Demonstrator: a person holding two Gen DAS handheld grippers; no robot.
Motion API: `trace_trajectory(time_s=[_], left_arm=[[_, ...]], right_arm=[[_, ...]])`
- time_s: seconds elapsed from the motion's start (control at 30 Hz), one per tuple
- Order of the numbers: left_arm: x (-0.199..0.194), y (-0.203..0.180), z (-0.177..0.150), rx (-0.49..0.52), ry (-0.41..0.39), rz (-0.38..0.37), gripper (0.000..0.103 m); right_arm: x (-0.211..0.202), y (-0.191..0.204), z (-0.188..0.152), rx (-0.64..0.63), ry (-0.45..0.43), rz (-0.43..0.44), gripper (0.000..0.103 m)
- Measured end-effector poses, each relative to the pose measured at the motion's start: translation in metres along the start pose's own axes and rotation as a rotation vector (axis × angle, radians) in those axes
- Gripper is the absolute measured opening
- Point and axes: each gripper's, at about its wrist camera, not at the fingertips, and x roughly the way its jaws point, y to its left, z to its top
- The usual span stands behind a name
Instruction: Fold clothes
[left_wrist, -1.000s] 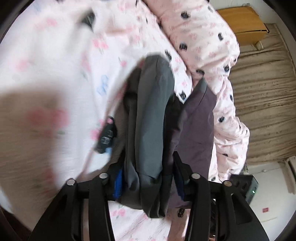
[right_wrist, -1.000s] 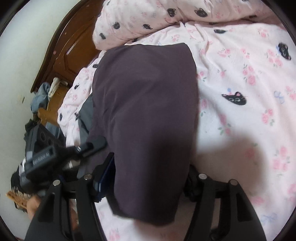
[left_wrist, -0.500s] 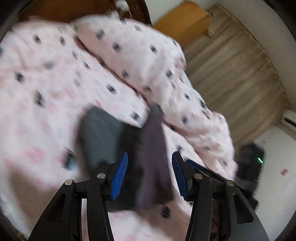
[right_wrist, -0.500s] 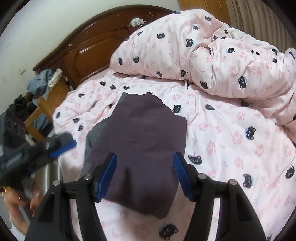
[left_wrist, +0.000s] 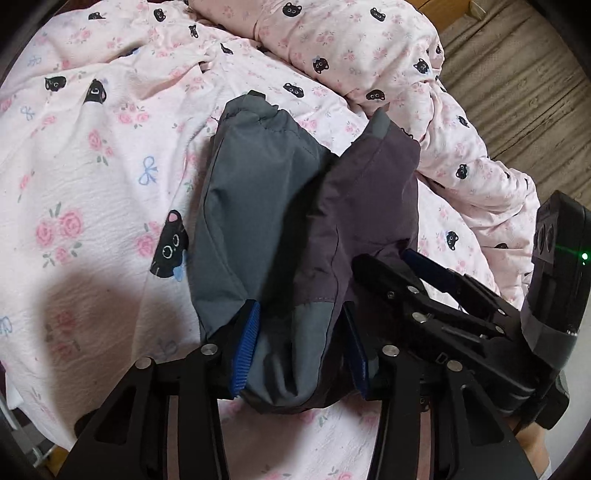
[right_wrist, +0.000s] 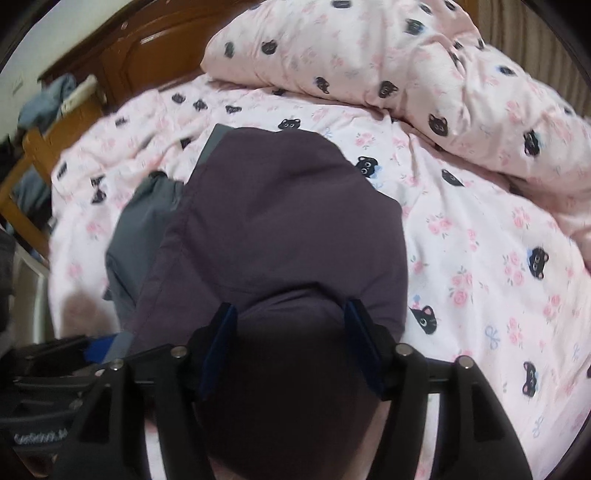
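A grey and dark purple garment (left_wrist: 258, 206) lies bunched on the pink cat-print bedsheet (left_wrist: 92, 166). My left gripper (left_wrist: 299, 347) has the garment's near grey end filling the gap between its blue pads, and its jaws are closing. In the right wrist view the purple part (right_wrist: 280, 221) bulges up between the pads of my right gripper (right_wrist: 291, 339), whose jaws are opening while both pads touch the cloth. The right gripper (left_wrist: 399, 266) sits just right of the left one. The left gripper (right_wrist: 74, 354) shows at the lower left of the right wrist view.
A heaped pink duvet (right_wrist: 406, 55) lies at the back of the bed, in front of a dark wooden headboard (right_wrist: 147, 48). A wooden chair with clothes (right_wrist: 33, 147) stands at the left bedside. Wood floor (left_wrist: 517, 92) shows past the bed's right edge.
Half a second ago both grippers stood farther back with the garment small and loose between their pads. Now both are close on it with cloth filling the gaps. Both views have rolled.
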Motion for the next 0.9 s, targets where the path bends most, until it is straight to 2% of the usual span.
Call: trace_trajectory(time_s=[0.23, 0.3, 0.37, 0.53, 0.63, 0.67, 0.9], left_arm=[[-0.022, -0.011, -0.001, 0.029, -0.040, -0.019, 0.041], [-0.035, -0.016, -0.004, 0.057, -0.075, -0.013, 0.042], [-0.050, -0.023, -0.008, 0.113, -0.129, 0.028, 0.045], [-0.098, -0.045, -0.030, 0.236, -0.266, 0.114, 0.064], [-0.128, -0.062, -0.048, 0.312, -0.330, 0.187, 0.067], [-0.138, -0.066, -0.055, 0.333, -0.347, 0.198, 0.068], [-0.193, -0.080, -0.110, 0.455, -0.428, 0.267, 0.089]], right_arm=[[-0.044, -0.003, -0.010, 0.002, -0.096, 0.003, 0.069], [-0.067, -0.005, -0.019, 0.001, -0.138, -0.007, 0.078], [-0.094, -0.003, -0.030, -0.007, -0.185, -0.041, 0.086], [-0.146, 0.008, -0.055, -0.015, -0.240, -0.072, 0.091], [-0.176, 0.017, -0.073, -0.010, -0.263, -0.080, 0.092], [-0.185, 0.020, -0.078, -0.006, -0.270, -0.081, 0.093], [-0.249, 0.043, -0.122, 0.020, -0.327, -0.070, 0.098]])
